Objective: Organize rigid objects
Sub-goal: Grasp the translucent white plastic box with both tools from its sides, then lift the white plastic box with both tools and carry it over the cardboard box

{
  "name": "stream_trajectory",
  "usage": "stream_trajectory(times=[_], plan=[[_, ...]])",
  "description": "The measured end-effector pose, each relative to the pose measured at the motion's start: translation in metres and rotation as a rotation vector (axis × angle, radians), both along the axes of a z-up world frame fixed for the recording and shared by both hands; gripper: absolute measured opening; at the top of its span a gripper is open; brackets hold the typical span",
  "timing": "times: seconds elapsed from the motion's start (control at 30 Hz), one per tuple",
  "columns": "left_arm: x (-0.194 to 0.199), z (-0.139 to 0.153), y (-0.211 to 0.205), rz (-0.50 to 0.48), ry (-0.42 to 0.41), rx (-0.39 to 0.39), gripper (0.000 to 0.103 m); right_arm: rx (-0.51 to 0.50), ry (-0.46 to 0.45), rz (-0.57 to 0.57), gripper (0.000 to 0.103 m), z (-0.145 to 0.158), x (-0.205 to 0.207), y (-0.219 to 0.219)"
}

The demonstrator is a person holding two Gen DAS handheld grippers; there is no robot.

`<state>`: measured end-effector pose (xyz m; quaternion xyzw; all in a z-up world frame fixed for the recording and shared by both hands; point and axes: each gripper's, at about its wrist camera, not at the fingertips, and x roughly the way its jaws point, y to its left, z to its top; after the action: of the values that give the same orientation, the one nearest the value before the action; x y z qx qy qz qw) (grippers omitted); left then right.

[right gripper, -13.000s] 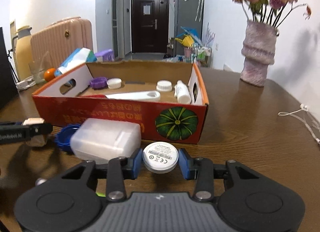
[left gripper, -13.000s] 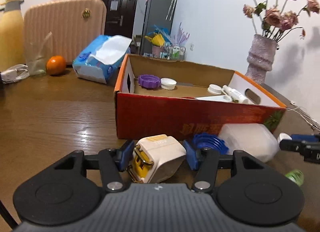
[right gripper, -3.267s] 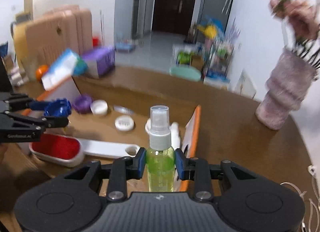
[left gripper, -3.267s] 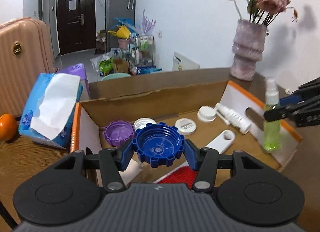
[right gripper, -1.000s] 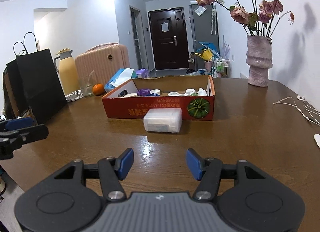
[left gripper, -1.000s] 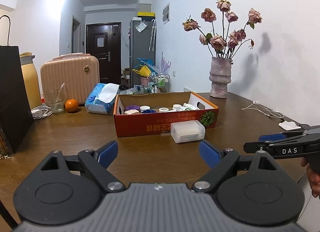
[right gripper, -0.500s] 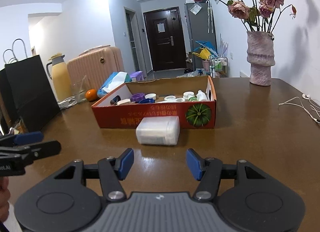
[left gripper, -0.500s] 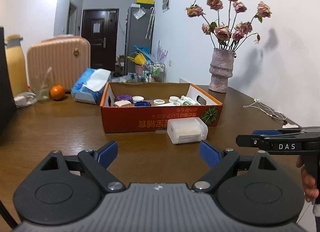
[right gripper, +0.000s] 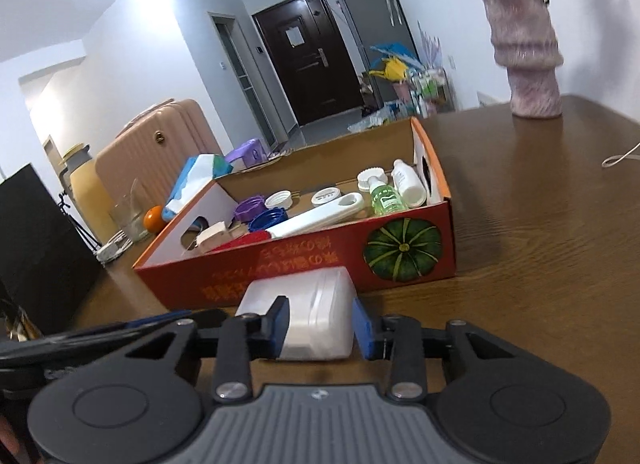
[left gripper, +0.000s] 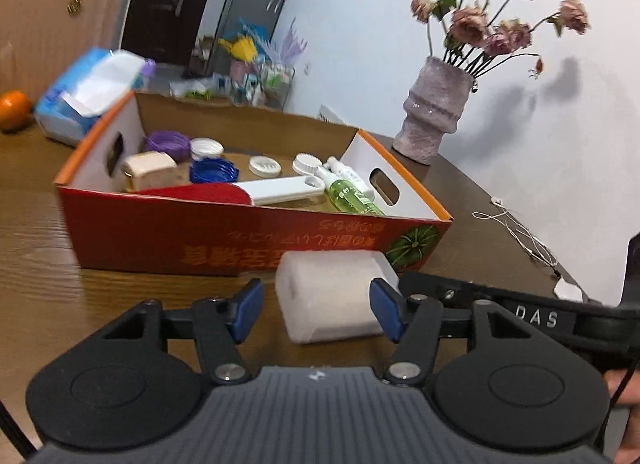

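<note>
Both grippers are on the last loose item: a milky, translucent rectangular plastic box [left gripper: 334, 296] lying on the brown wooden table [left gripper: 36, 264], just in front of the long side of the red cardboard tray with the green pumpkin print [left gripper: 240, 242].

The left gripper [left gripper: 316, 310] has the box straight ahead between its blue pads. Its jaws are closing, but there is a clear gap on the left side, and the right pad is at the box's edge, so it has no grip yet. The right gripper [right gripper: 320, 324] comes in from the other side, its jaws also closing. The box sits between its blue fingertips [right gripper: 362, 328], which look nearly against it; I can't be sure they press.

The tray beyond both grippers already holds a purple cap, a blue cap, white lids, a green spray bottle [left gripper: 352, 200] and a white-handled red brush, so the sorting seems almost done.

Next, I'd judge, one or both grippers must close firmly on the box, then raise it over the near wall of the tray and set it in a free spot, perhaps on top of the flat pieces.
</note>
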<state>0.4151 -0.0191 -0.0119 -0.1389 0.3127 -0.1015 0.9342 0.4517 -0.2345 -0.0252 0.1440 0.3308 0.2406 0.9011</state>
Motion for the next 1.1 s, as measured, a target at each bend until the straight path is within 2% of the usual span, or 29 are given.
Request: stream_trajectory(times=[0.17, 0.23, 0.27, 0.4, 0.57, 0.7, 0.87, 1.1], plan=[[0.027, -0.016, 0.005, -0.008, 0.077, -0.09, 0.05, 0.027, 0.047, 0.009, 0.031, -0.012, 0.023, 0.004], [0.03, -0.021, 0.009, -0.017, 0.087, -0.144, 0.046, 0.068, 0.073, 0.013, 0.026, -0.017, 0.03, 0.003], [0.029, -0.021, 0.009, -0.014, 0.087, -0.147, 0.046, 0.09, 0.086, 0.023, 0.025, -0.018, 0.032, 0.002], [0.018, -0.014, 0.004, -0.01, 0.072, -0.11, 0.04, 0.058, 0.064, 0.026, 0.02, -0.012, 0.026, 0.006], [-0.027, -0.002, 0.003, 0.013, 0.023, -0.129, 0.038, 0.051, 0.027, 0.019, 0.02, 0.003, -0.001, 0.005], [-0.068, 0.011, 0.008, 0.02, -0.011, -0.141, 0.038, 0.029, -0.024, 0.045, 0.02, 0.022, -0.041, 0.009], [-0.115, 0.034, 0.008, 0.04, -0.069, -0.107, 0.038, 0.032, -0.083, 0.055, 0.02, 0.043, -0.09, 0.014], [-0.165, 0.055, 0.011, 0.062, -0.128, -0.125, 0.038, 0.021, -0.164, 0.077, 0.02, 0.072, -0.14, 0.017]])
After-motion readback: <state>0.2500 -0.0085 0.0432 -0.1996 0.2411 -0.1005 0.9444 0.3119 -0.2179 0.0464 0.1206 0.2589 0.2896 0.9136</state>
